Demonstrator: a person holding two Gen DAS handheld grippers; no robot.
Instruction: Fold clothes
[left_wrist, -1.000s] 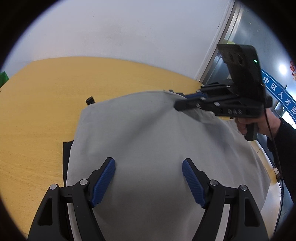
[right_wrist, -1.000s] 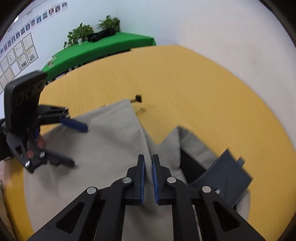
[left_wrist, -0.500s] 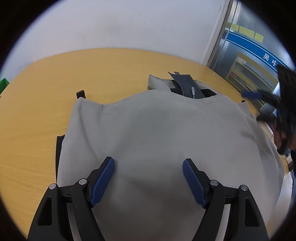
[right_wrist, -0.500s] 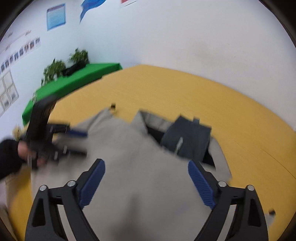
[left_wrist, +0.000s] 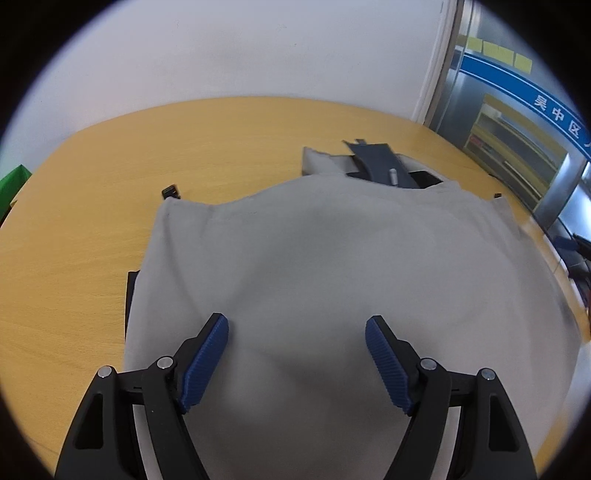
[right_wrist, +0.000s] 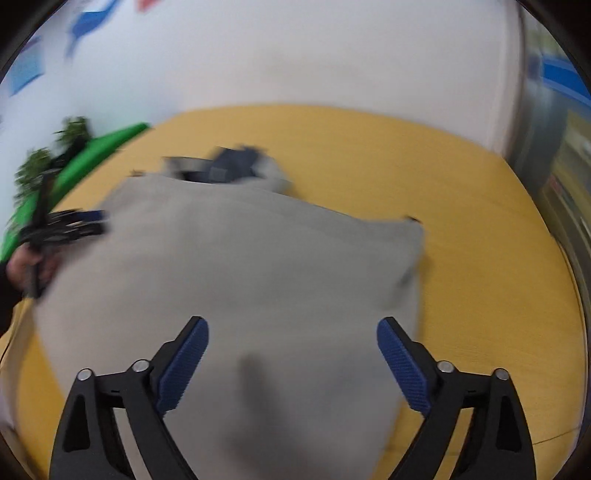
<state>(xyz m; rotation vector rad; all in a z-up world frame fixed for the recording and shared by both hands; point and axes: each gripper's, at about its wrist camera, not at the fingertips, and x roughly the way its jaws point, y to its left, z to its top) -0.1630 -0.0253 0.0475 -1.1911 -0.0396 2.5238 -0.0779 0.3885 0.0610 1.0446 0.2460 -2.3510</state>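
Both tools hang spread wide and hold nothing: the left tool and right tool above the smooth grey garment lying flat on the wooden surface. Beyond, a dark navy flap shows; only the blurred right view shows plants.

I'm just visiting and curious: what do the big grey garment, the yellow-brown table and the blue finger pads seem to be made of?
The grey garment looks like soft, matte woven or knit cloth: it drapes with gentle folds. The yellow-brown table seems wood or wood-look laminate, with faint grain lines and a smooth finish. The blue ribbed pads look like rubber or soft plastic, though that is a guess.
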